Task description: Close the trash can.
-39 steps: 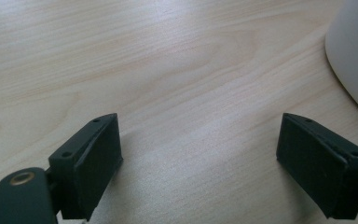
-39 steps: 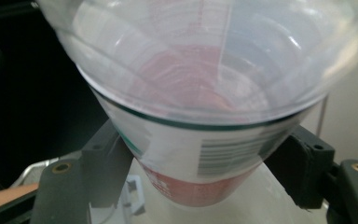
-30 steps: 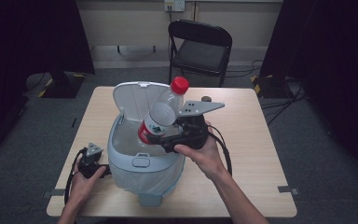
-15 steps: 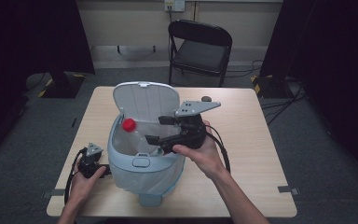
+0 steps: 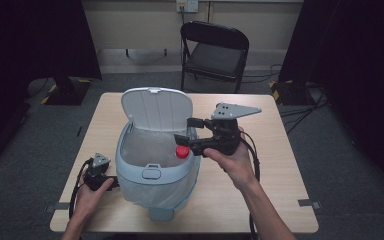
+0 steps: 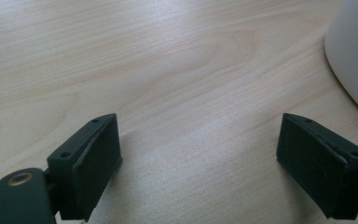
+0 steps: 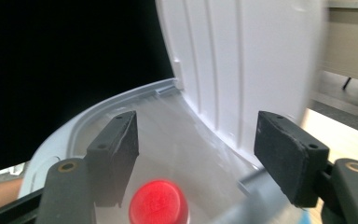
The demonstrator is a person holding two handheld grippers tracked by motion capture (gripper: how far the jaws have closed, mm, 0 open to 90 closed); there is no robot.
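A pale blue pedal bin [image 5: 152, 172] stands on the wooden table [image 5: 275, 200] with its white lid [image 5: 156, 109] raised. A bottle lies inside it, and its red cap [image 5: 182, 152] pokes up near the bin's right rim. My right gripper [image 5: 183, 130] hovers over that rim, open. Its jaws have just been closing a little with nothing gripped between them. In the right gripper view the red cap [image 7: 158, 203] sits low between the jaws, with the lid [image 7: 242, 65] behind. My left gripper [image 5: 99, 172] rests open on the table left of the bin, beside the bin's wall [image 6: 354, 56].
A black folding chair [image 5: 214, 50] stands behind the table's far edge. The bin's pedal [image 5: 160, 214] juts out near the front edge. Cables trail from both grippers. Bare tabletop lies to the right of the bin. Dark curtains flank the room.
A second ago my right gripper held the bottle over the bin. The bottle has dropped inside, and the gripper has drawn back to the right, empty. My left hand stayed still.
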